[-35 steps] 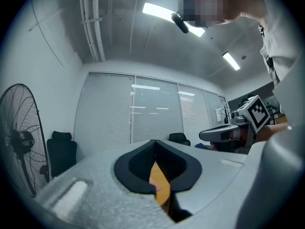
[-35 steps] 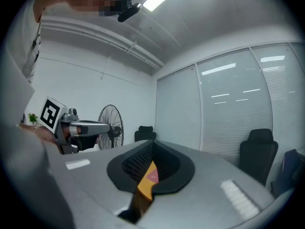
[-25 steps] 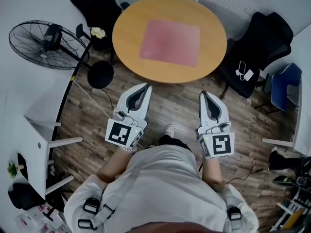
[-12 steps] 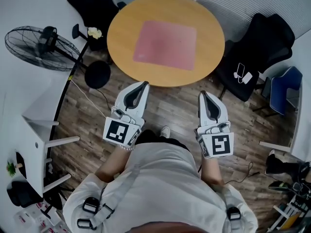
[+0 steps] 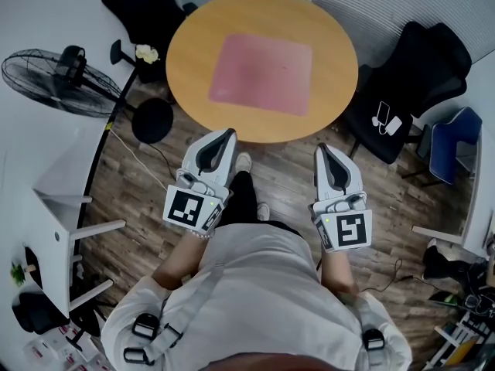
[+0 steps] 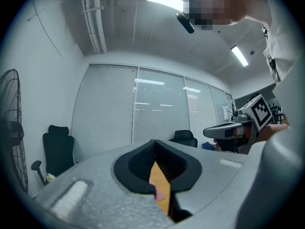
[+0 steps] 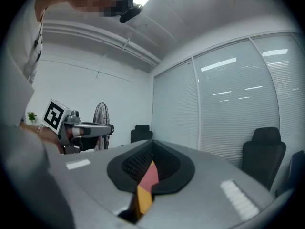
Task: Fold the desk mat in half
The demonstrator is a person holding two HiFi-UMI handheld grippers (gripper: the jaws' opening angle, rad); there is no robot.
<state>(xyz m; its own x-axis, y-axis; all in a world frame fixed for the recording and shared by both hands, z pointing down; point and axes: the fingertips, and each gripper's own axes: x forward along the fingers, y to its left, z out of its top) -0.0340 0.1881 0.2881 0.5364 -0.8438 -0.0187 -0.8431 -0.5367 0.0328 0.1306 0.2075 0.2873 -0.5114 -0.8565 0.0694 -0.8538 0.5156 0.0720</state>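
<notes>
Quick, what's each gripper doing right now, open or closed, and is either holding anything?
Left grey two-jaw gripper: closed, holding nothing.
Right grey two-jaw gripper: closed, holding nothing.

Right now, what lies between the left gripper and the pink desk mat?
Only a bare strip of the round table, seen in the head view. The left gripper appears right at the table's near edge, and nothing stands between it and the desk mat.

Pink desk mat (image 5: 261, 73) on tan wood table (image 5: 340, 68). Left gripper (image 5: 226, 135) and right gripper (image 5: 322, 148) pale grey, each with a black-and-white square-patterned marker cube (image 5: 189, 209). Floor (image 5: 278, 168) dark brown planks. Chair (image 5: 418, 68) and fan (image 5: 54, 72) black. Shirt (image 5: 255, 284) white.
</notes>
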